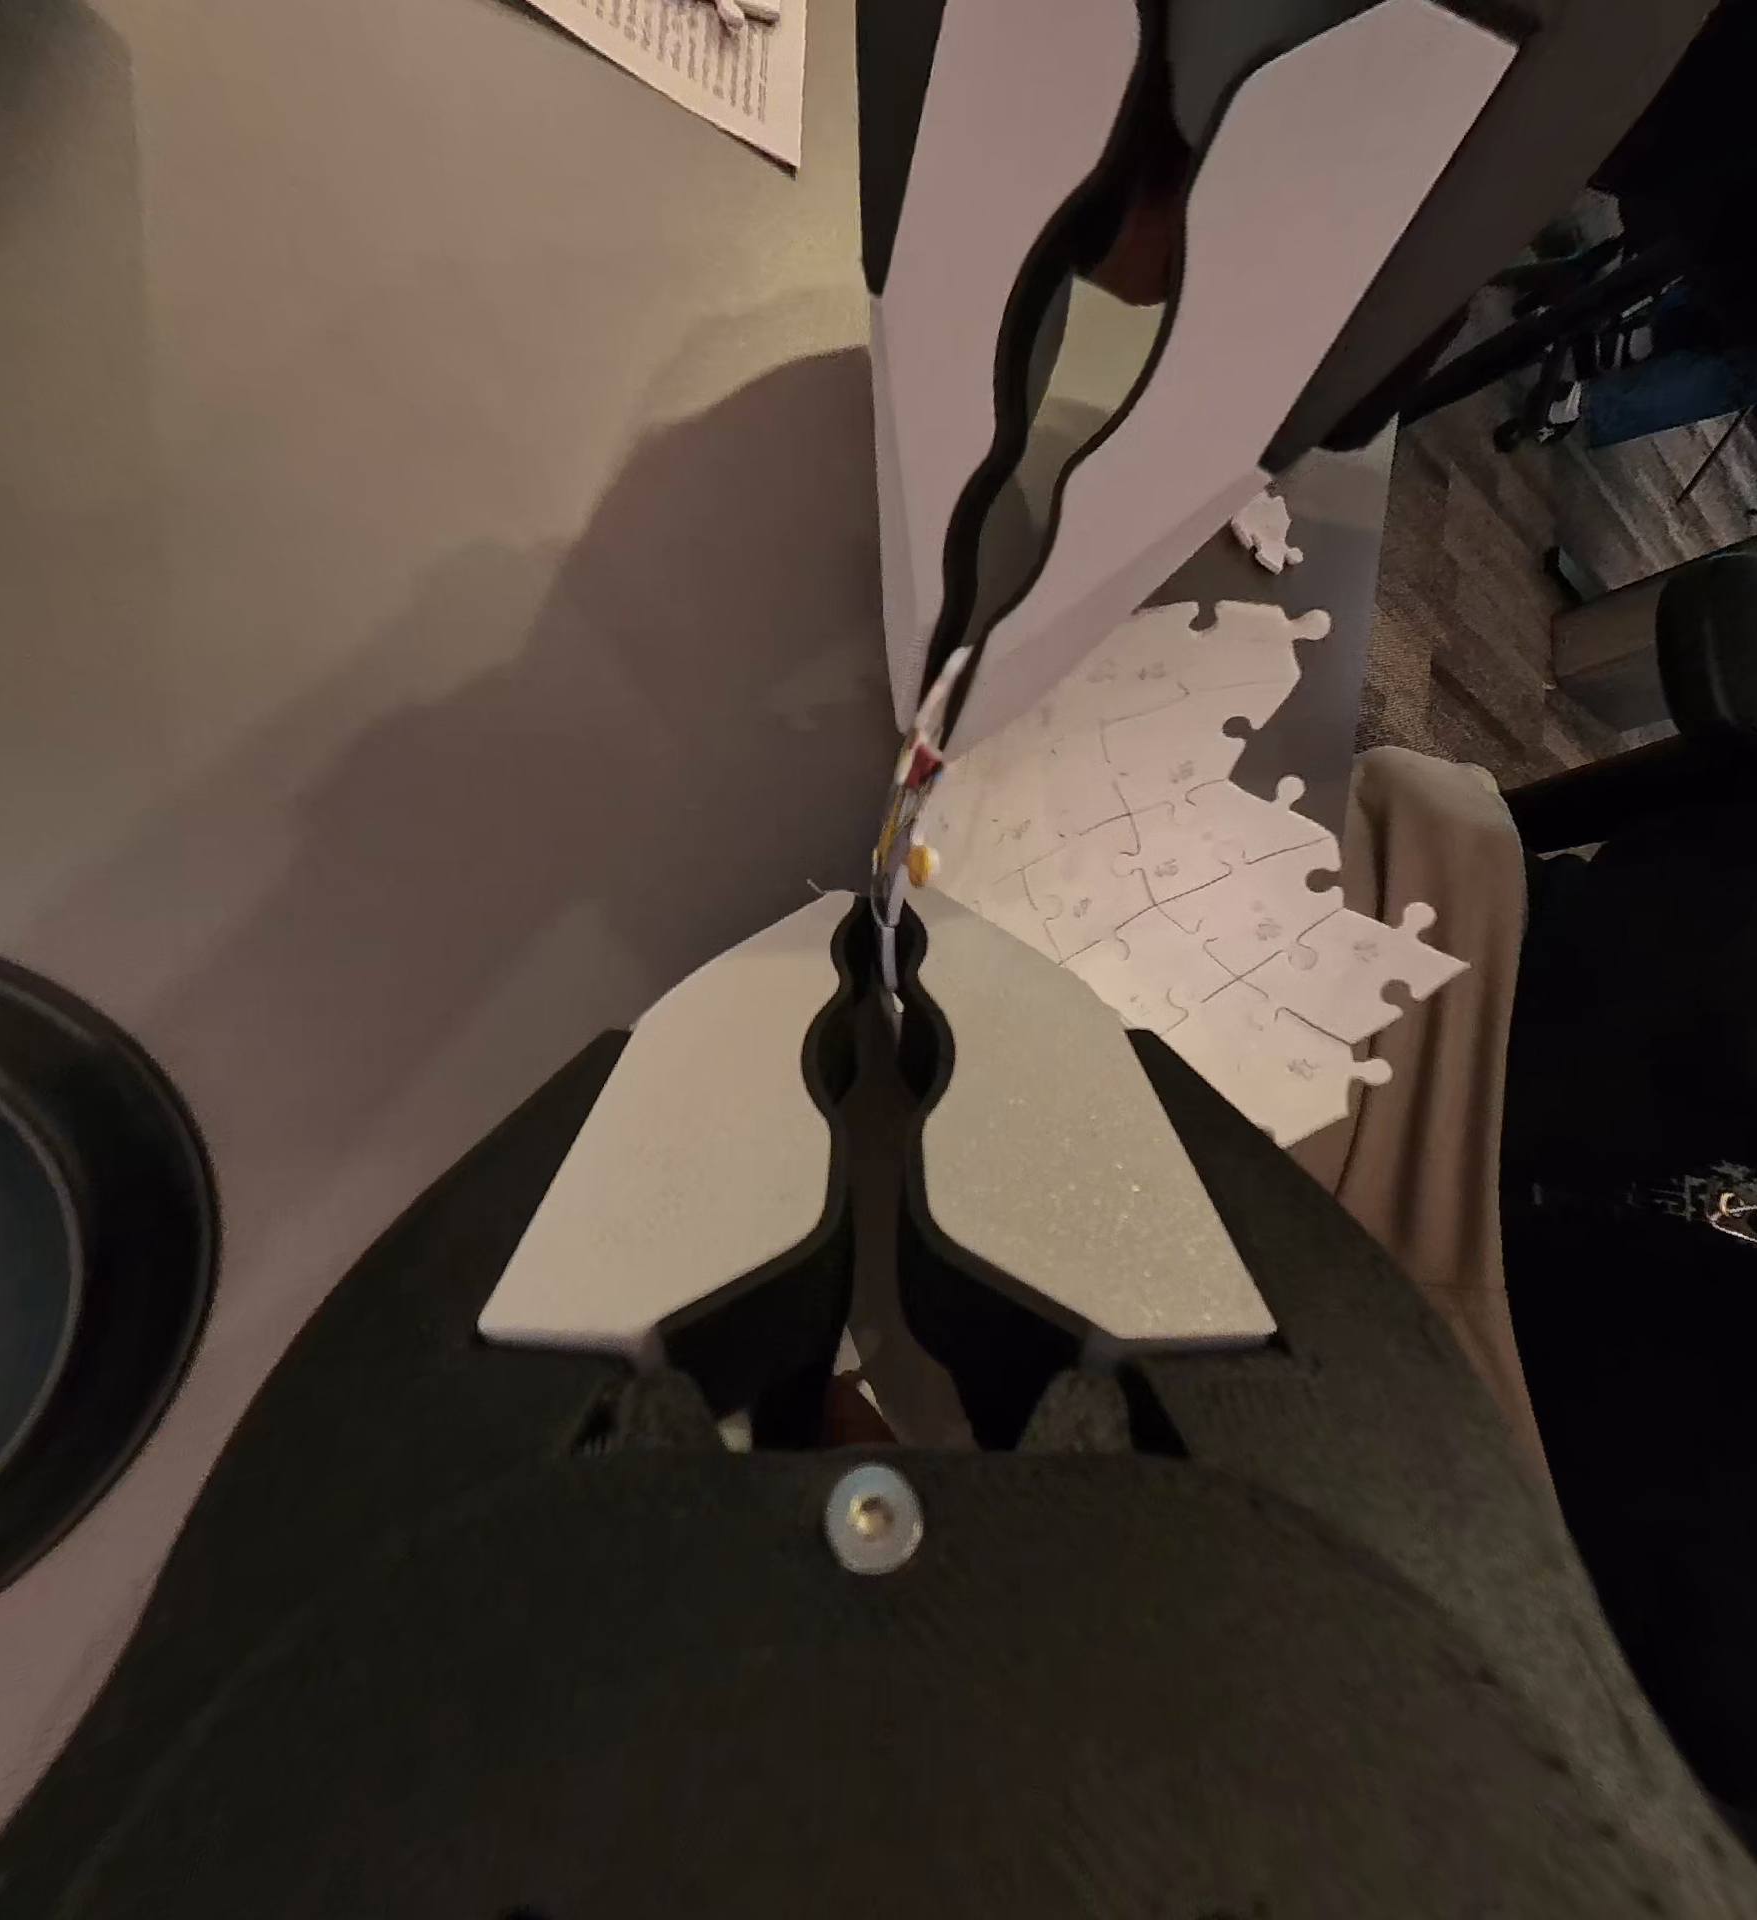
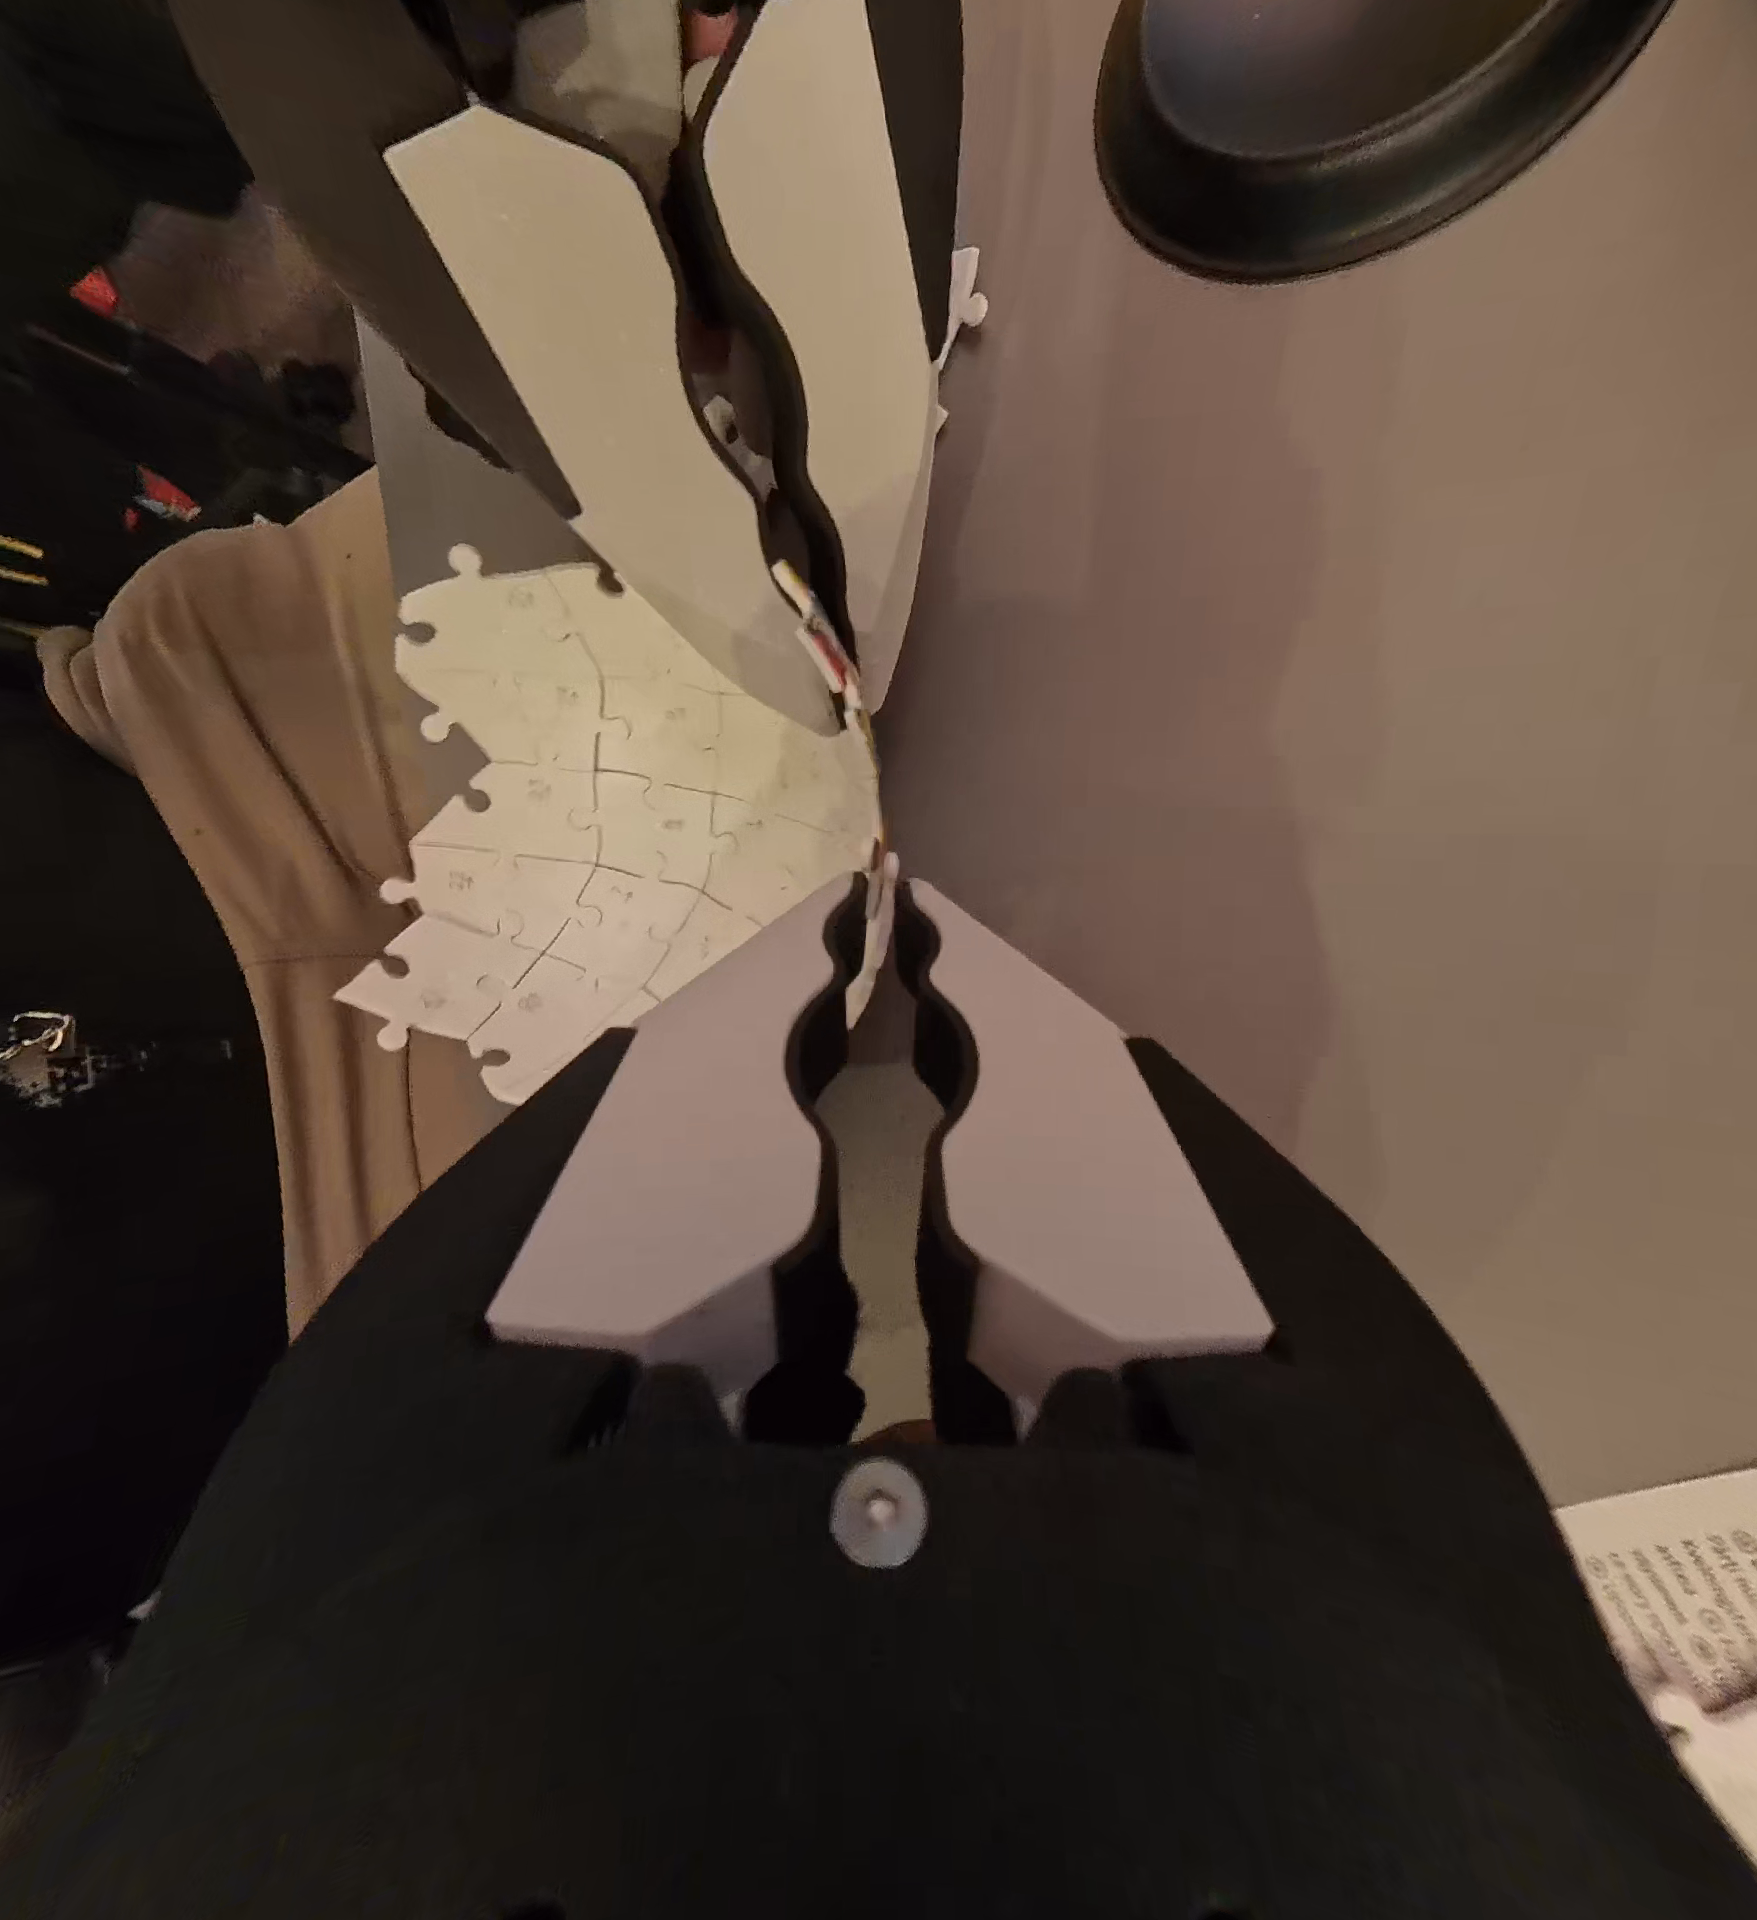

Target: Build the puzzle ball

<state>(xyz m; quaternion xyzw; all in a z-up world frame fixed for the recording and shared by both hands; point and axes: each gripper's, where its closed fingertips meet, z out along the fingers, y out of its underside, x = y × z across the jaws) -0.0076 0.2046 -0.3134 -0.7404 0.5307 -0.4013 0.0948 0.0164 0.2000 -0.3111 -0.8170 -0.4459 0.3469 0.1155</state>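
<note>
A curved, partly assembled puzzle section (image 1: 1217, 883) is held up edge-on above the grey table (image 1: 386, 520), its white numbered back facing right. Its printed side shows only as a thin coloured edge (image 1: 905, 821). My left gripper (image 1: 879, 914) is shut on the section's near edge. My right gripper (image 1: 931, 717) comes in from the top and is shut on the same edge farther along. In the right wrist view the section (image 2: 593, 810) spreads left; my right gripper (image 2: 879, 894) pinches its edge from below and my left gripper (image 2: 848, 686) from above.
A black bowl (image 1: 22, 1247) sits at the left and also shows in the right wrist view (image 2: 1373, 135). A printed sheet (image 2: 1726, 1621) lies on the table. A loose white piece (image 1: 1269, 530) lies near the table edge. A person's beige trousers (image 2: 230, 779) and an office chair (image 1: 1747, 644) are beyond it. My two grippers' fingertips are within a few centimetres of each other.
</note>
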